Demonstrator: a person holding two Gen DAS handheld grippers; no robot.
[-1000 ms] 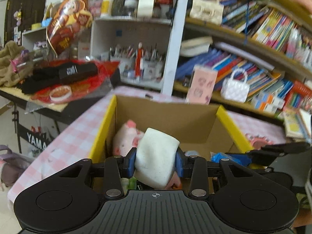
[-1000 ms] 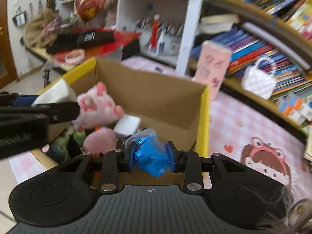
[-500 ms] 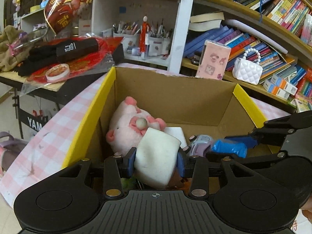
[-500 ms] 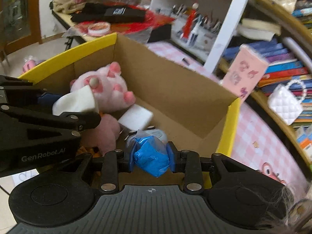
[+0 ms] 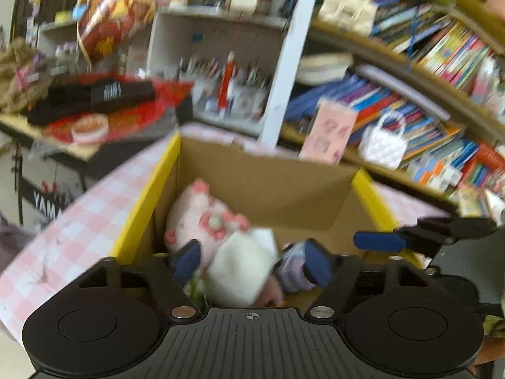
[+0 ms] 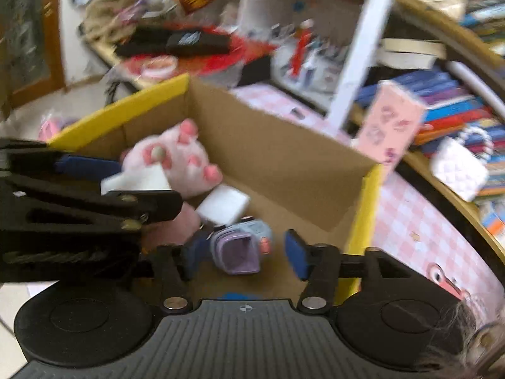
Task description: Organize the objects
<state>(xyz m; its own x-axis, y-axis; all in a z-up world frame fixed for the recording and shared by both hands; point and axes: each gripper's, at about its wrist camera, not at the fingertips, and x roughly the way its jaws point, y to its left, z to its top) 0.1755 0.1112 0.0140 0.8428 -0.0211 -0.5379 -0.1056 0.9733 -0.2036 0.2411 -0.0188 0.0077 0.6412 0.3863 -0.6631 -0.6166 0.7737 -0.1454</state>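
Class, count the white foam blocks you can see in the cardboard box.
2. One white foam block sits between the open left gripper's fingers, against the pink plush pig. The other lies on the box floor beside the pig. More may be hidden underneath.

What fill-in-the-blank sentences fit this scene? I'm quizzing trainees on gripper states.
1. The left tongs are ____.
2. The white block between them sits over the cardboard ____.
3. The plush pig is coloured ____.
4. The right tongs hold ____.

Missing words: open; box; pink; nothing
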